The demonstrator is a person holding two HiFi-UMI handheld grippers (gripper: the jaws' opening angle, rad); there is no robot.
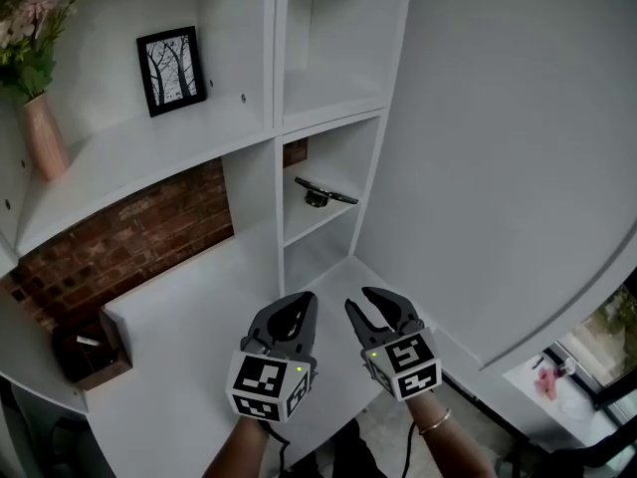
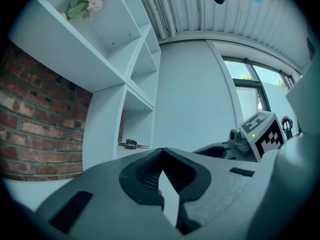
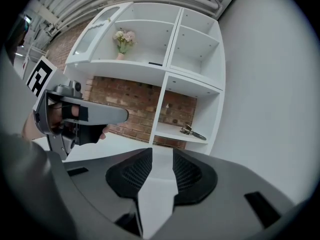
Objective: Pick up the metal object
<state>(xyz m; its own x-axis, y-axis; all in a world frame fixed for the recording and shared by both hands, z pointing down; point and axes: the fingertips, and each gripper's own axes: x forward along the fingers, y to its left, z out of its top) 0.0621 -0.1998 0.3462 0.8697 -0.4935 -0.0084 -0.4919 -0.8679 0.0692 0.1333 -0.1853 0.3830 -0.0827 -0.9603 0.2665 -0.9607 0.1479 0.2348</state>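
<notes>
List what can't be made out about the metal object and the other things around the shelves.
All three views: the metal object is too small to tell its shape or kind.
Head view: the flowers are cut off by the left edge.
Head view: the box is dark and small, so its contents are unclear.

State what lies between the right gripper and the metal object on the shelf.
Only bare white desktop and the shelf's front edge separate right gripper from metal object, seen in head view.
</notes>
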